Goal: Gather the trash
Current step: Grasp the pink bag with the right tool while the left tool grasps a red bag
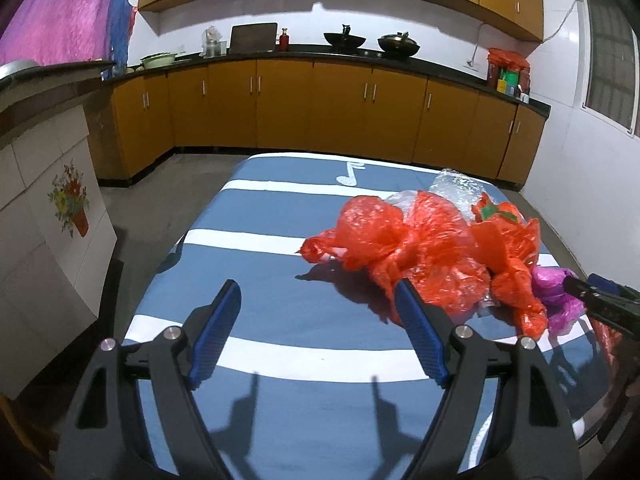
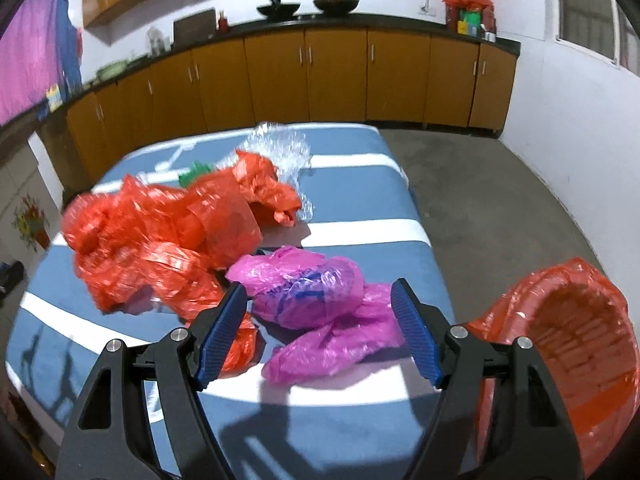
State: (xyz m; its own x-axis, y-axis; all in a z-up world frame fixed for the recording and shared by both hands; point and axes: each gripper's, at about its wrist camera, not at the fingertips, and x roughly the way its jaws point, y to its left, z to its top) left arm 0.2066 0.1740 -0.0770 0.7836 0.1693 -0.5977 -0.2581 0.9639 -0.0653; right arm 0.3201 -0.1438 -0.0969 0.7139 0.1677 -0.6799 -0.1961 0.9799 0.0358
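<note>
A heap of crumpled red plastic bags [image 1: 424, 252] lies on the blue-and-white striped table [image 1: 256, 272], with clear bubble wrap [image 1: 460, 190] behind it. My left gripper [image 1: 318, 296] is open and empty, just left of the heap. In the right wrist view my right gripper [image 2: 318, 300] is open, its fingers either side of a crumpled magenta bag [image 2: 308, 292]. The red bags [image 2: 160, 236] and bubble wrap [image 2: 280, 148] lie beyond it. A bin lined with a red bag [image 2: 568, 348] stands off the table's right edge. The right gripper's tip [image 1: 600, 300] shows by the magenta bag [image 1: 554, 292].
Yellow-brown kitchen cabinets [image 1: 304, 108] with a dark counter run along the back wall, bearing woks [image 1: 345, 40] and a red-bagged pile [image 1: 506, 68]. Grey floor [image 2: 500, 192] lies right of the table. A white cabinet with a flower picture [image 1: 68, 204] stands to the left.
</note>
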